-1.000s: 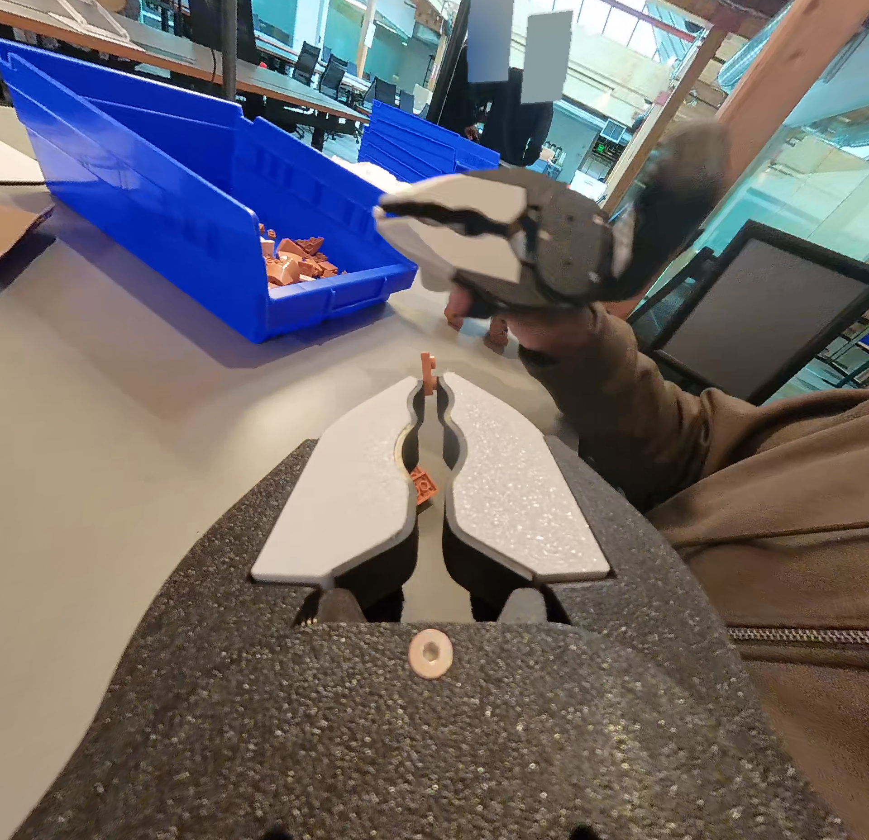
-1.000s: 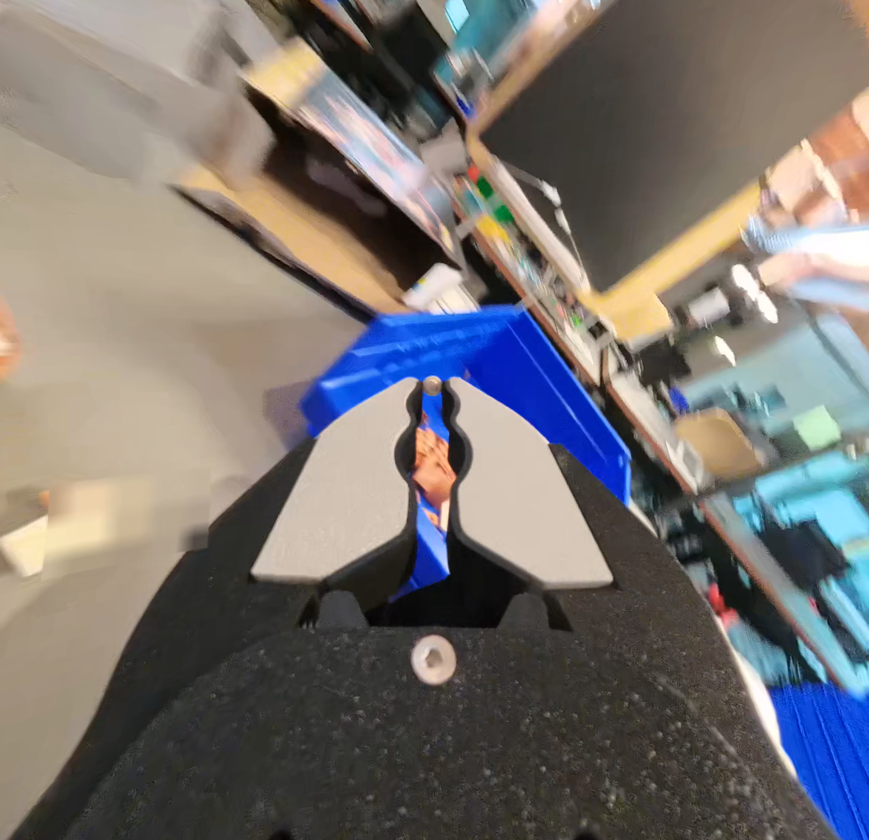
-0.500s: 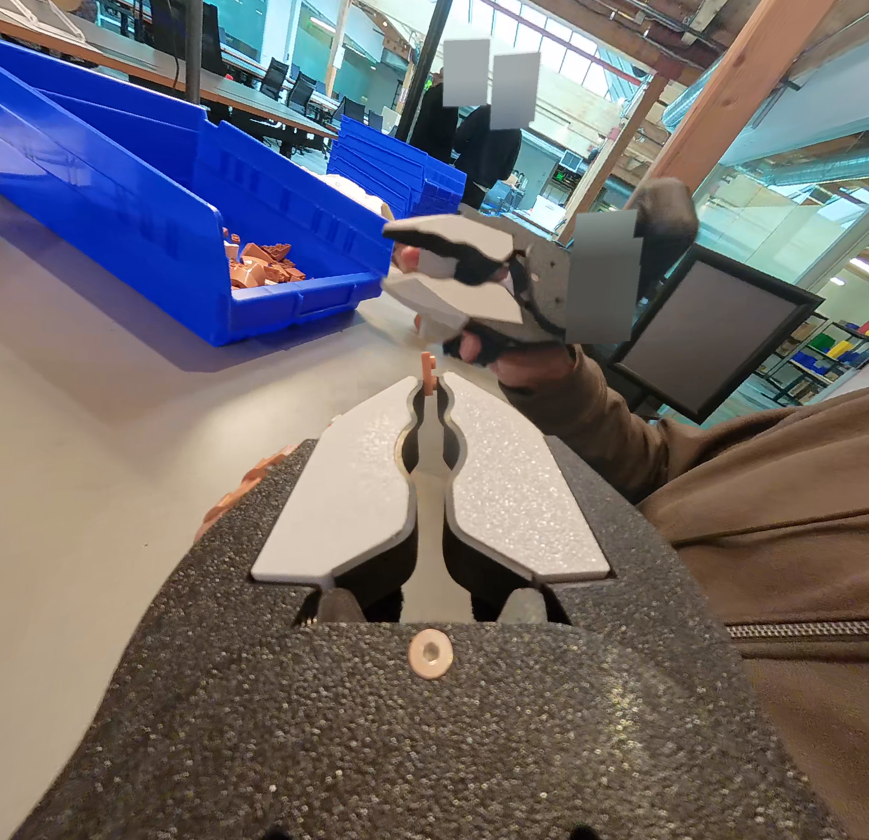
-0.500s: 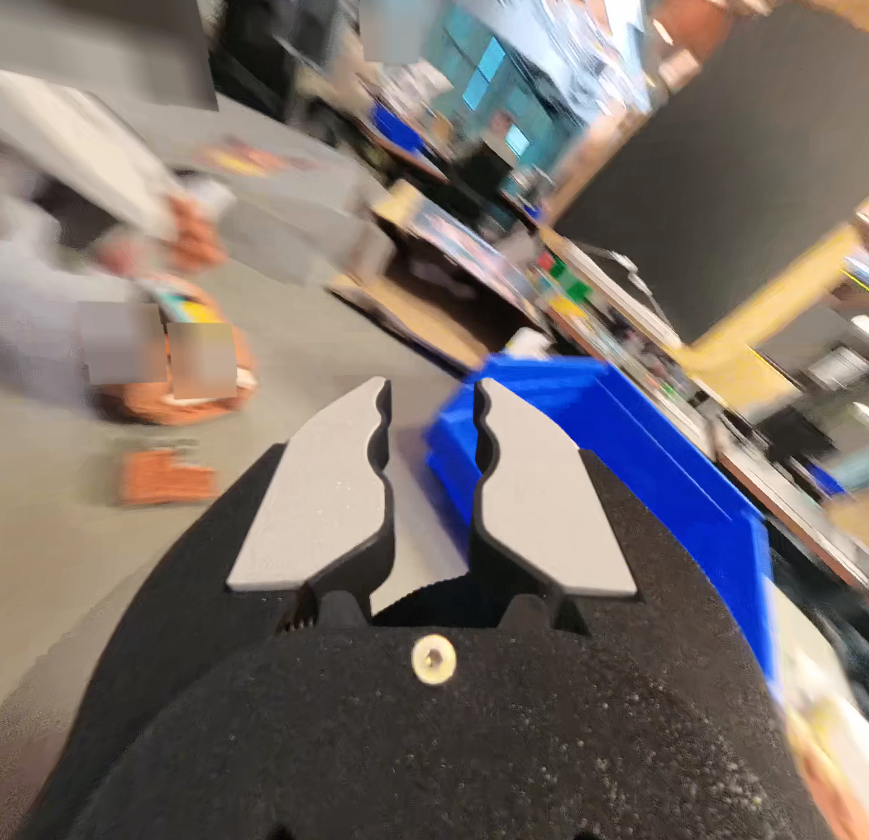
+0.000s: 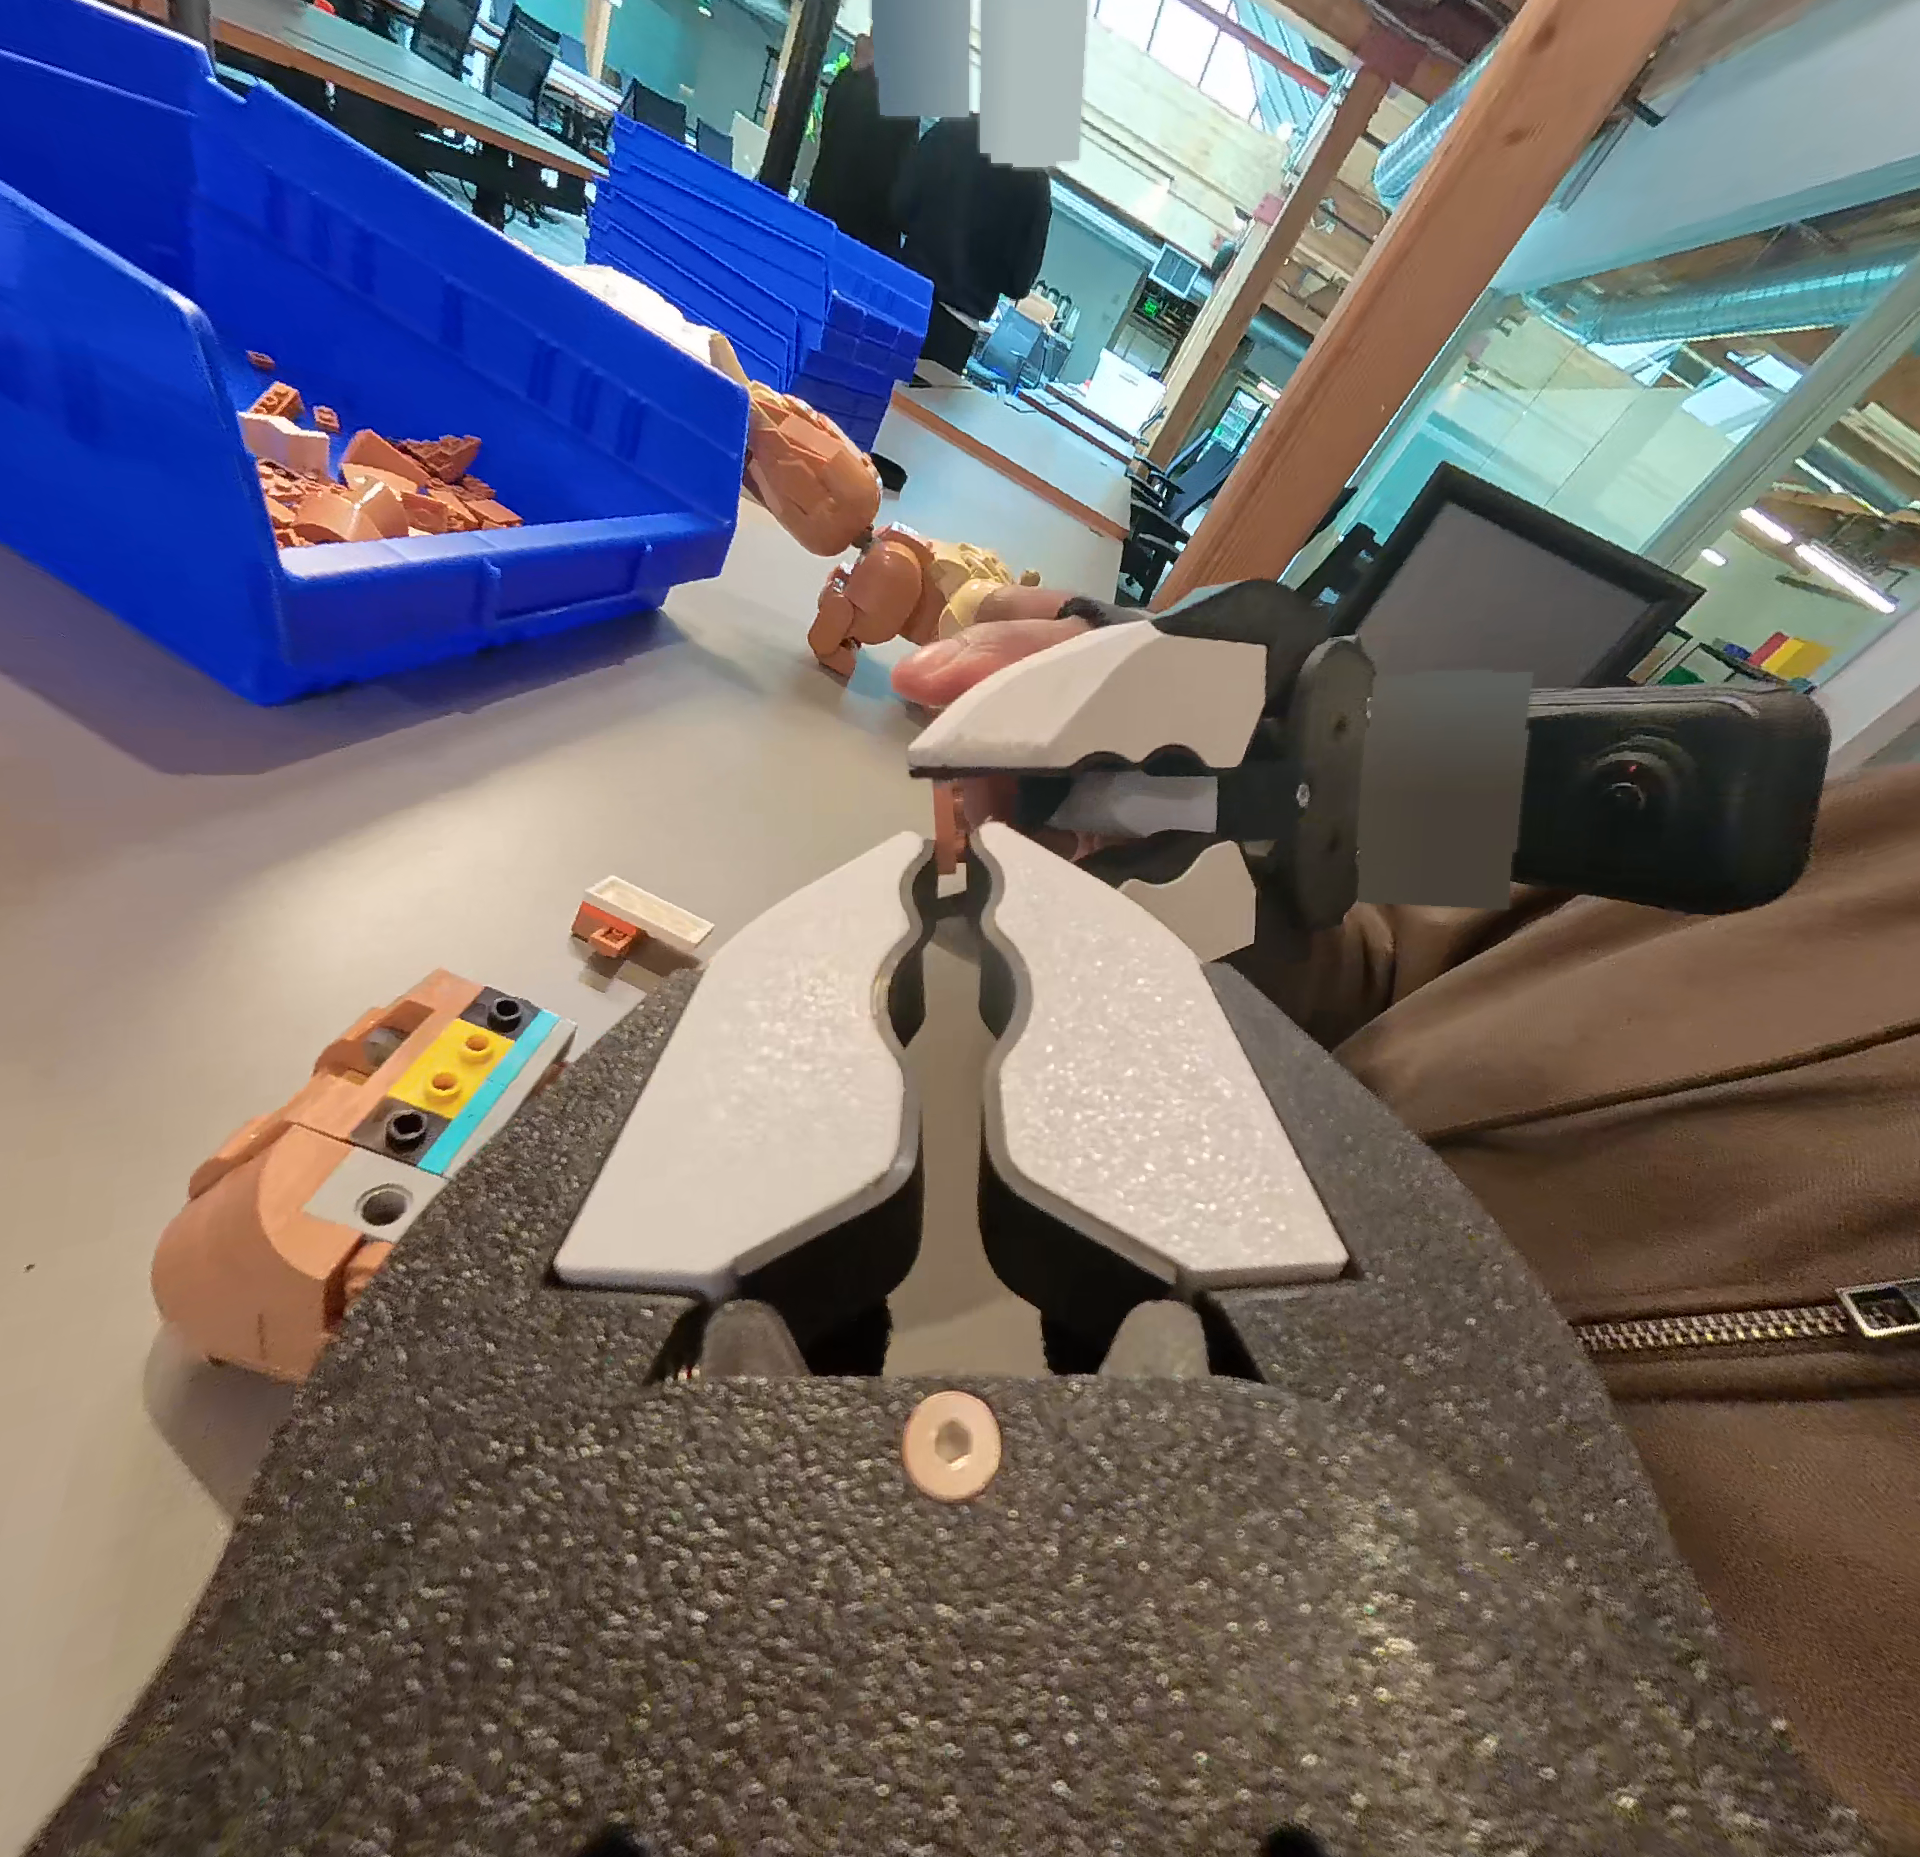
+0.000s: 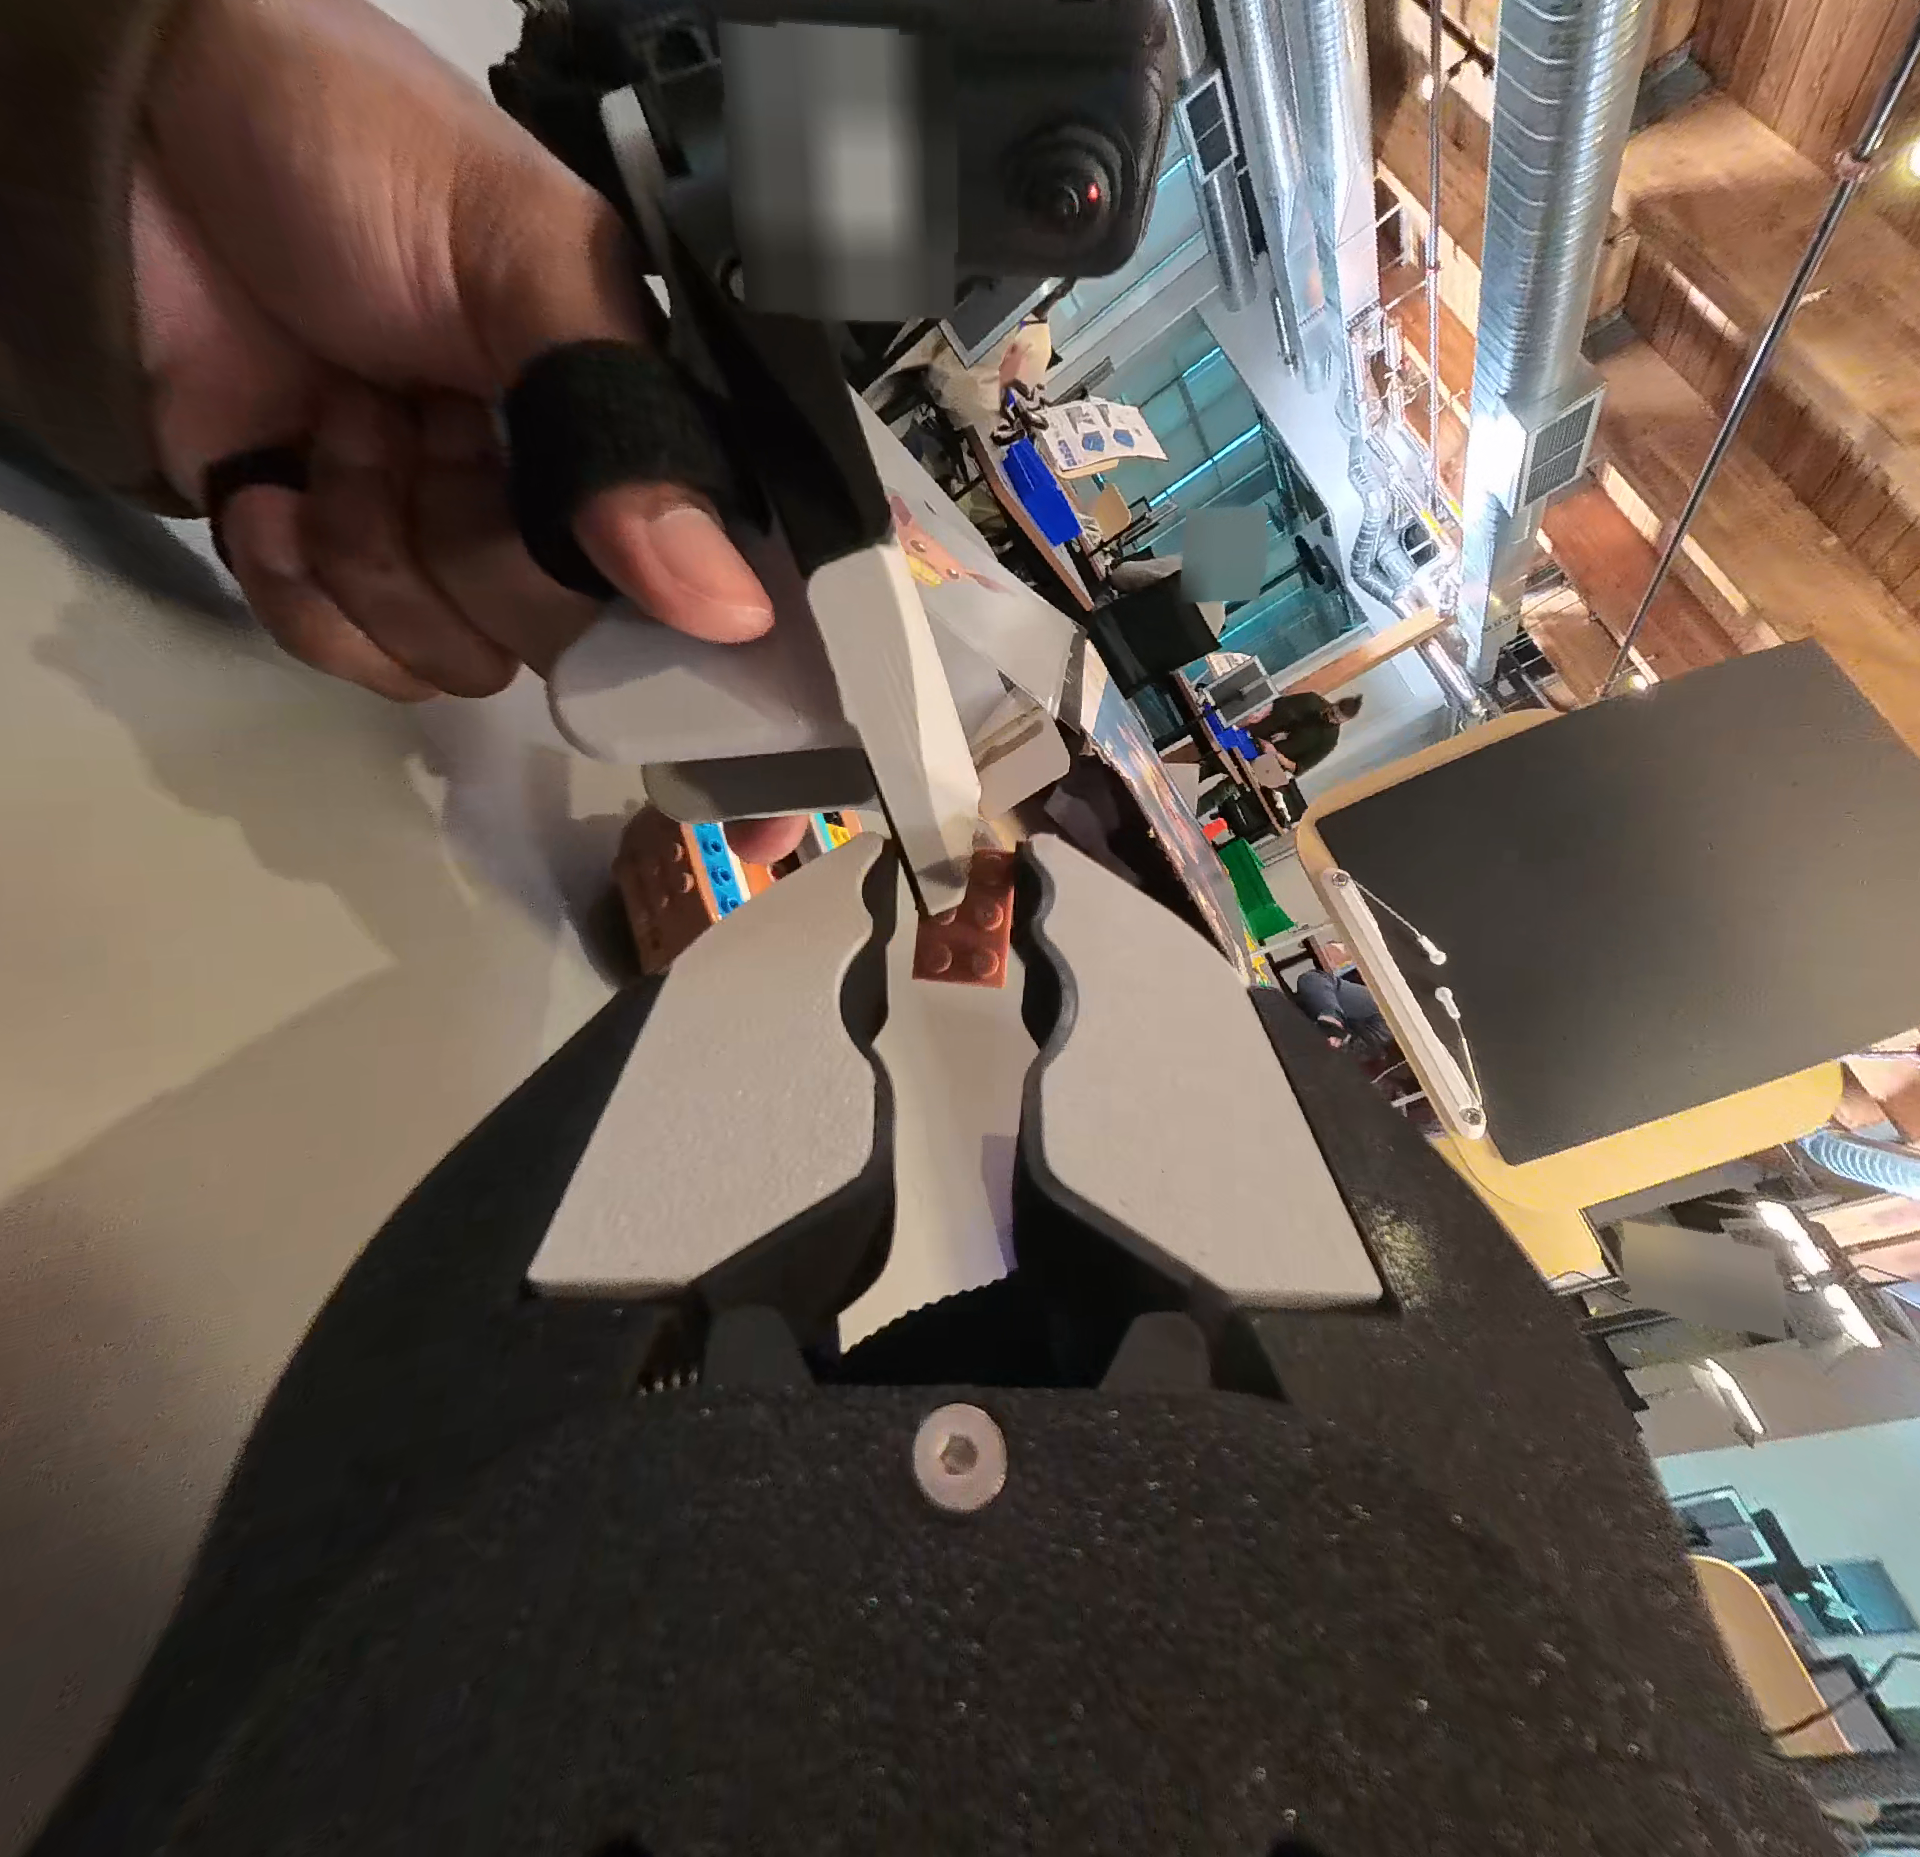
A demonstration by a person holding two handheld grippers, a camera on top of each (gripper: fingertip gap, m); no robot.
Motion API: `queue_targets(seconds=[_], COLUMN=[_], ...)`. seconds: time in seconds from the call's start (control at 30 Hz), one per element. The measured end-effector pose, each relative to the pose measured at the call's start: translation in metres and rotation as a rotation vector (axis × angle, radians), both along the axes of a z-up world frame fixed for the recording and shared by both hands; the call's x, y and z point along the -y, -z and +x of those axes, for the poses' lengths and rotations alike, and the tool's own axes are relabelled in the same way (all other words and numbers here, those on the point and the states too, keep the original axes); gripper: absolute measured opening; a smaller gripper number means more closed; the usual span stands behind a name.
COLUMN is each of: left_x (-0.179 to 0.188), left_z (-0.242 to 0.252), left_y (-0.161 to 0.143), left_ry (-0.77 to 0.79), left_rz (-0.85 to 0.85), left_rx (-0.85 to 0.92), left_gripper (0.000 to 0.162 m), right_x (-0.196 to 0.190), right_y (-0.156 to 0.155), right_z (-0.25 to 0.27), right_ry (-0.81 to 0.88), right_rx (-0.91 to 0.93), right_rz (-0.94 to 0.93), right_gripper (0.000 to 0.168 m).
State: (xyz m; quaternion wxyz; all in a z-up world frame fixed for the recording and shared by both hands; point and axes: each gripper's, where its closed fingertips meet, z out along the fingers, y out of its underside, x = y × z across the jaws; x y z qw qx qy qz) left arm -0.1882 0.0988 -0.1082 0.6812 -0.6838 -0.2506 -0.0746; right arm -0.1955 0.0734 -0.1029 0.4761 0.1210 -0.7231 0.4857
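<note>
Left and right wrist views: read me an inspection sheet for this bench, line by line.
Surface: grey table, matte, no spills seen.
Job's things: small brown plate, held off the table between both grippers.
Clutter: part-built brick model; small white-and-brown piece; brown and tan figure parts; blue bin holding loose brown bricks.
Grippers: left gripper shut on the plate's edge; right gripper has its jaws either side of the plate, contact unclear.
Cables: nothing seen.
Surroundings: stacked blue bins, wooden post, dark screen, people far off.
</note>
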Motion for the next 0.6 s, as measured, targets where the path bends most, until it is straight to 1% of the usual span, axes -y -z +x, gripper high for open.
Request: queue_targets(seconds=[0.13, 0.2, 0.23, 0.27, 0.37, 0.43, 0.5, 0.6], left_x=[0.002, 0.005, 0.006, 0.006, 0.006, 0.006, 0.011, 0.015], left_z=[-0.003, -0.003, -0.003, -0.003, -0.002, -0.006, -0.014, -0.015], left_y=[0.002, -0.002, -0.002, -0.002, -0.004, -0.004, -0.005, -0.011], left_ry=[-0.01, -0.005, -0.006, -0.003, 0.004, -0.019, -0.073, -0.075], left_rz=[0.008, 0.035, 0.04, 0.041, 0.052, 0.055, 0.063, 0.105], left_rx=[0.01, 0.017, 0.019, 0.02, 0.023, 0.024, 0.025, 0.021], left_gripper=[0.005, 0.005, 0.005, 0.005, 0.005, 0.005, 0.012, 0.014], right_x=[-0.002, -0.007, -0.007, -0.007, -0.007, -0.01, -0.022, -0.061], right_y=[0.003, 0.005, 0.006, 0.006, 0.005, 0.002, -0.006, -0.021], right_z=[-0.007, -0.013, -0.013, -0.012, -0.011, -0.018, -0.039, -0.102], right_ry=[0.043, 0.081, 0.077, 0.063, 0.047, 0.06, 0.125, 0.348], right_rx=[-0.01, -0.018, -0.01, -0.001, -0.003, 0.004, 0.02, 0.091], right_rz=[0.039, 0.059, 0.06, 0.056, 0.056, 0.049, 0.027, -0.03], right_gripper=[0.02, 0.024, 0.023, 0.017, 0.016, 0.016, 0.016, 0.016])
